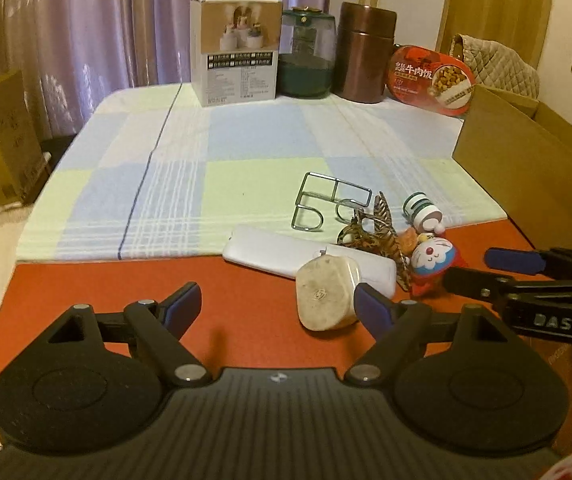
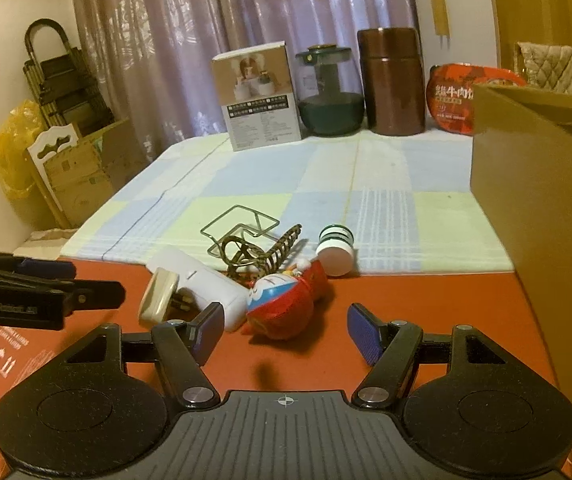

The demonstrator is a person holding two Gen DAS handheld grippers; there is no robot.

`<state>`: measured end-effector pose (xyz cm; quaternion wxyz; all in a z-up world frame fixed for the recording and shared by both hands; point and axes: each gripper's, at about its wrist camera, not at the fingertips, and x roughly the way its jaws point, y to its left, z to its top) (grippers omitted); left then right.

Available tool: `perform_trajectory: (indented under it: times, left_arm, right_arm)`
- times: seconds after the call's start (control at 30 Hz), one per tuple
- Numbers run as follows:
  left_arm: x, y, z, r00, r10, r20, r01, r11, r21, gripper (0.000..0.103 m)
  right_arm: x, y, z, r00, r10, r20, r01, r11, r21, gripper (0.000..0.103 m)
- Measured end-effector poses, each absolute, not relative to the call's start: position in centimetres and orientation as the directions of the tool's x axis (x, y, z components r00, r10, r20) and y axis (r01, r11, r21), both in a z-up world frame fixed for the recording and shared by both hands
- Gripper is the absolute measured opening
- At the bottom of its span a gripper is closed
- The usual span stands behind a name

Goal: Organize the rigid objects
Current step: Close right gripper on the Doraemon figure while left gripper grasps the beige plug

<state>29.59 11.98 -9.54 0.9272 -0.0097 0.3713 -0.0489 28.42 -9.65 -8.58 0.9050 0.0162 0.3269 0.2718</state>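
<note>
At the table's far edge stand a printed carton, a clear glass jar with a dark green base, a brown metal canister and a red oval meal tub. An open cardboard box sits at the right edge; its inside is hidden. Where the checked cloth meets the red mat lie a wire holder, a white remote, a beige plug, a toothed hair claw, a round cat figurine and a small white bottle. The left gripper and the right gripper have their jaws spread, pinching nothing.
</note>
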Motion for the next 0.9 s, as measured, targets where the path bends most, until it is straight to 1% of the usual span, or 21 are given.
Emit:
perform_trajectory:
  times: [0.13,0.27,0.33,0.4,0.47,0.73,0.83,0.9]
  left_arm:
    - [30.0,11.8,-9.8,0.718,-0.09,-0.69,0.096,0.995,-0.03,0.081]
    - [30.5,11.8,-10.1,0.71,-0.103,-0.697,0.095,0.994,-0.05,0.081]
    - [30.6,11.7,-10.2,0.705,-0.11,-0.701,0.101,0.993,-0.054,0.081]
    - [30.7,11.5,-10.4,0.7,-0.121,-0.704,0.107,0.992,-0.063,0.081]
    - [30.8,11.3,-10.6,0.695,-0.135,-0.706,0.113,0.99,-0.078,0.081]
    - [31.7,9.8,-11.4,0.679,-0.19,-0.709,0.15,0.981,-0.119,0.081]
    - [32.1,9.6,-11.8,0.67,-0.197,-0.715,0.15,0.98,-0.129,0.077]
    - [32.4,9.8,-12.1,0.664,-0.207,-0.718,0.136,0.978,-0.156,0.073]
  right_arm:
    - [29.6,-8.9,-9.3,0.633,0.501,-0.59,-0.473,0.854,0.217,0.066]
    - [30.4,-8.3,-9.9,0.629,0.503,-0.592,-0.47,0.853,0.225,0.065]
    - [30.8,-8.2,-10.2,0.625,0.505,-0.595,-0.466,0.853,0.235,0.061]
    - [31.2,-8.2,-10.4,0.617,0.513,-0.597,-0.469,0.849,0.244,0.049]
    - [31.4,-8.3,-10.5,0.605,0.52,-0.603,-0.476,0.843,0.251,0.043]
    - [30.2,-10.4,-9.8,0.633,0.446,-0.633,-0.436,0.881,0.185,0.042]
    - [29.4,-11.5,-9.5,0.639,0.423,-0.643,-0.427,0.89,0.161,0.042]
    - [28.7,-12.2,-9.4,0.635,0.42,-0.649,-0.426,0.891,0.159,0.042]
